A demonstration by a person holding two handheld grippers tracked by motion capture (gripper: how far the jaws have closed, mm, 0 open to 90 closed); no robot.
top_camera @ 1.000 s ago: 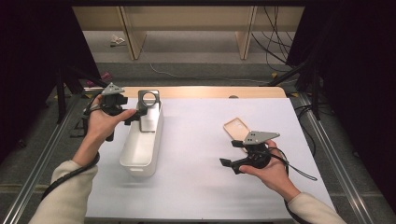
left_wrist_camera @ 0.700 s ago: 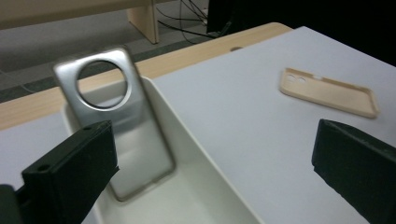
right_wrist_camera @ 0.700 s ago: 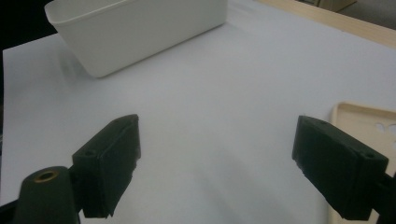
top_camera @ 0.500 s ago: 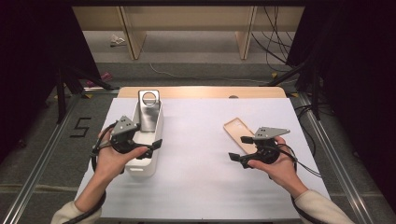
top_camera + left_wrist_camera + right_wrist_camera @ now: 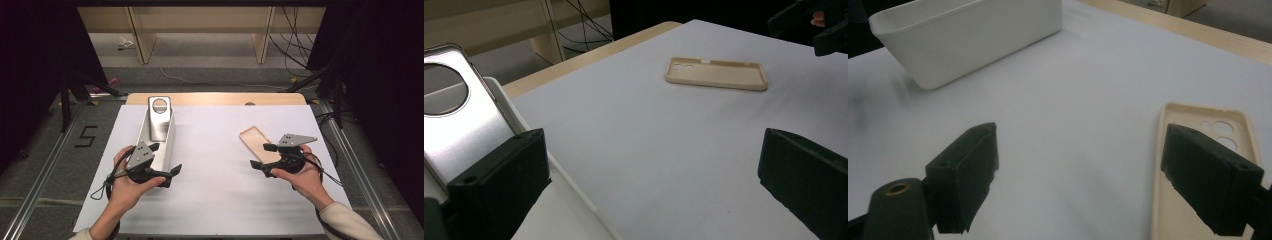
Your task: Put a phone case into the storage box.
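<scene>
Honestly, no brand or label readable anywhere, just a "5" (image 5: 86,136) marked on the floor left of the table. Your left gripper (image 5: 166,161) is wide open w/ nothing in it, beside the white bin (image 5: 169,140) holding the silver phone case (image 5: 159,118). Right gripper (image 5: 263,155), also wide and empty, hangs over the tan phone case (image 5: 252,138) lying flat on the white mat (image 5: 215,150).

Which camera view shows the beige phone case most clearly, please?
The left gripper view: the beige phone case lies whole and unobstructed, camera holes visible. In the high view the right gripper covers its near end. The right gripper view shows part of it behind a jaw.
</scene>
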